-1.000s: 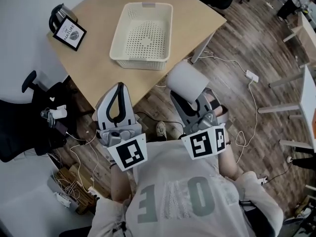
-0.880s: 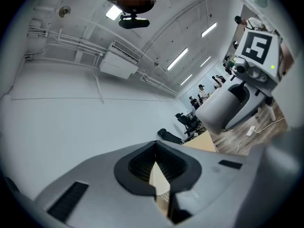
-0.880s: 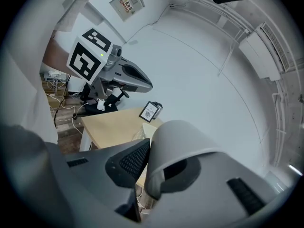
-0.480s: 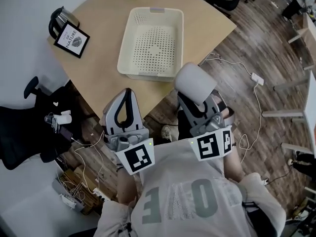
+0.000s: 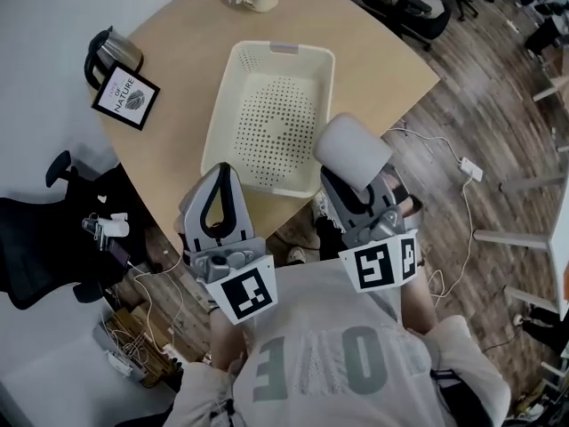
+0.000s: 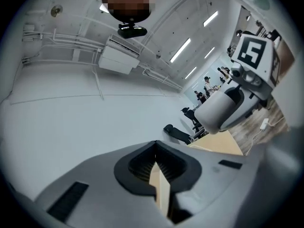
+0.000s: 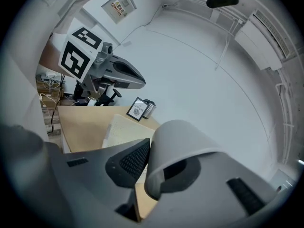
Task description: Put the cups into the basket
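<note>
Light wooden table [image 5: 178, 69] carries cream perforated plastic basket [image 5: 218, 123], nothing in it. Right gripper [image 5: 345, 185] clamped on pale grey cup [image 5: 352, 149], at basket's near right corner. Left gripper [image 5: 220, 174]: jaws together, nothing between. Carry step, judged; next calls for moving cup over basket, lowering, releasing.

shirt [image 5: 329, 363]: pale, big grey print | left tool [image 5: 219, 171], right tool [image 5: 348, 185]: grey shells, black-white marker cubes [image 5: 245, 294]

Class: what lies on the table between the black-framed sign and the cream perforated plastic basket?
Nothing. The head view shows only bare wooden tabletop between the black-framed sign and the cream perforated plastic basket.
</note>
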Demonstrator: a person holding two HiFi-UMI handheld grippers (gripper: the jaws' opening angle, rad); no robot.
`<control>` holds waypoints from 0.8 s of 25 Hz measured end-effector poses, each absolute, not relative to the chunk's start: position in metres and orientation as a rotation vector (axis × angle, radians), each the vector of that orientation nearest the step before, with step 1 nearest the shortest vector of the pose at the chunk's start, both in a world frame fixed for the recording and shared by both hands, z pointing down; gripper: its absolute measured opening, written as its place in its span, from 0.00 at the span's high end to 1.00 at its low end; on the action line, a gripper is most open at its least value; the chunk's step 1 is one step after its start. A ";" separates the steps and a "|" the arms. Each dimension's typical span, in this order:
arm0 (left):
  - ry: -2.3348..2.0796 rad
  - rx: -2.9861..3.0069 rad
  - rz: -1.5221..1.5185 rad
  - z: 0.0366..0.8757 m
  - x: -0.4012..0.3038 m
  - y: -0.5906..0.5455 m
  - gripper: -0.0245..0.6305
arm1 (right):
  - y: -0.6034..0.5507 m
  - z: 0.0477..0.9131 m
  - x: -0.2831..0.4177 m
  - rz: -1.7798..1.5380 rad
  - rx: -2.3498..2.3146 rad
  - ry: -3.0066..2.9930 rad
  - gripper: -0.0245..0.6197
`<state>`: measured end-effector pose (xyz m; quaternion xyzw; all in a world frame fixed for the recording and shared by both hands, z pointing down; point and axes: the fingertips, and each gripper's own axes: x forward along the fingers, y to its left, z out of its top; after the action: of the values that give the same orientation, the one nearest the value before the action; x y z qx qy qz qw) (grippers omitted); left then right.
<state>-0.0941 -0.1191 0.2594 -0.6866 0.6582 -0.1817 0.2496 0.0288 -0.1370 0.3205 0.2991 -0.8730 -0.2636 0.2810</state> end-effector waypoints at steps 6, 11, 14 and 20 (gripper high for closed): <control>1.893 -1.823 -0.540 0.258 -0.095 -0.177 0.95 | -0.200 0.318 0.037 -0.711 0.747 -2.396 0.88; 1.955 -1.802 -0.610 0.260 -0.089 -0.203 0.95 | -0.232 0.318 0.037 -0.712 0.639 -2.452 0.88; 1.999 -1.854 -0.610 0.266 -0.084 -0.218 0.95 | -0.247 0.316 0.034 -0.708 0.587 -2.504 0.88; 1.976 -1.840 -0.646 0.260 -0.061 -0.238 0.95 | -0.263 0.320 0.029 -0.707 0.512 -2.569 0.88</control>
<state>-0.0610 -0.2384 0.2603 -0.6516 0.7000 -0.2289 0.1817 0.0294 -0.2628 0.3199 0.1844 -0.9253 -0.2544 0.2125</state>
